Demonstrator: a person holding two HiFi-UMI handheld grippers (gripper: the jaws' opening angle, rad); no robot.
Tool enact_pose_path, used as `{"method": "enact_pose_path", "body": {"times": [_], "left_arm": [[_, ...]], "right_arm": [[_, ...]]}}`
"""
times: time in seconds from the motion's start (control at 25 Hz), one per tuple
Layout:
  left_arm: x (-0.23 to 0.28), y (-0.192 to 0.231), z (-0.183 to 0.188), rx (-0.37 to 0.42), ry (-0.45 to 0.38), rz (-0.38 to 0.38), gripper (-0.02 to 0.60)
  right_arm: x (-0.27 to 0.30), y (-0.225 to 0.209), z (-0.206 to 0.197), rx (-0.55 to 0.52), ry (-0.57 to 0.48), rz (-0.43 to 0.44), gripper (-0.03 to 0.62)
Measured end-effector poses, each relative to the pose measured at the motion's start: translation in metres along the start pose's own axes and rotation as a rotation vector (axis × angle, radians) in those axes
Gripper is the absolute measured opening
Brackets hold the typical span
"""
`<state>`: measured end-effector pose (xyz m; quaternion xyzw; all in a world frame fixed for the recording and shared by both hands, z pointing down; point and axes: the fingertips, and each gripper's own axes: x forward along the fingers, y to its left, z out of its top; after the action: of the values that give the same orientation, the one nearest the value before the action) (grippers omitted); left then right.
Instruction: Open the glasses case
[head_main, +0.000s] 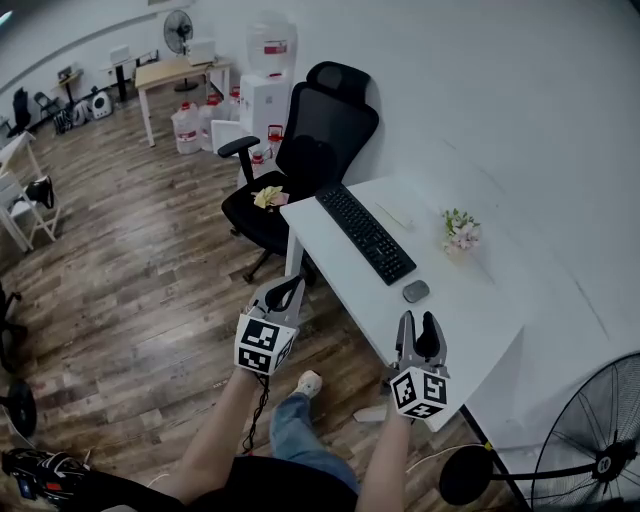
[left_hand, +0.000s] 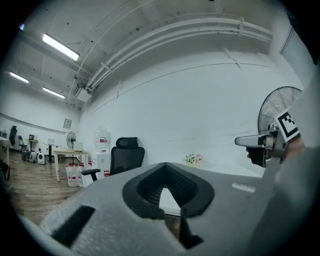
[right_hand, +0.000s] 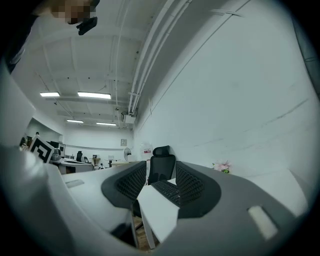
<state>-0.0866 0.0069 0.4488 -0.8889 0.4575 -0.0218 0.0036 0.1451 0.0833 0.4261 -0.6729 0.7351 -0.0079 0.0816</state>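
I hold both tools off the near edge of the white rectangular desk (head_main: 470, 300), aimed at it, probably in readiness. My left gripper (head_main: 290, 283) is closed and empty. My right gripper (head_main: 419, 322) is parted and empty. No view shows a glasses case.

The person is holding both grippers out in front, side by side and apart. The left forearm (head_main: 212, 435) and right forearm (head_main: 384, 470) are reaching forward, bare. The left gripper (head_main: 291, 286) is pointing forward with its jaw tips meeting, empty. The right gripper (head_main: 419, 322) is keeping its jaws slightly apart, also empty.
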Motion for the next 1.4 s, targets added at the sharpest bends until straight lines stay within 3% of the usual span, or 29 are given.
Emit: {"method": "enact_pose_path", "body": {"times": [0.4, 0.64, 0.88, 1.4], "left_arm": [[0.175, 0.069, -0.007, -0.017, 0.028, 0.027, 0.008], [0.271, 0.097, -0.007, -0.047, 0.042, 0.024, 0.008], [0.331, 0.107, 0.000, -0.026, 0.043, 0.013, 0.008], [0.395, 0.113, 0.009, -0.019, 0.053, -0.070, 0.008]], "right_arm": [[0.182, -0.076, -0.023, 0.021, 0.044, -0.001, 0.179], [0.264, -0.120, -0.035, 0.023, 0.086, -0.022, 0.179], [0.305, -0.153, -0.043, 0.048, 0.100, -0.042, 0.179], [0.341, -0.172, -0.047, 0.050, 0.119, -0.094, 0.179]]}}
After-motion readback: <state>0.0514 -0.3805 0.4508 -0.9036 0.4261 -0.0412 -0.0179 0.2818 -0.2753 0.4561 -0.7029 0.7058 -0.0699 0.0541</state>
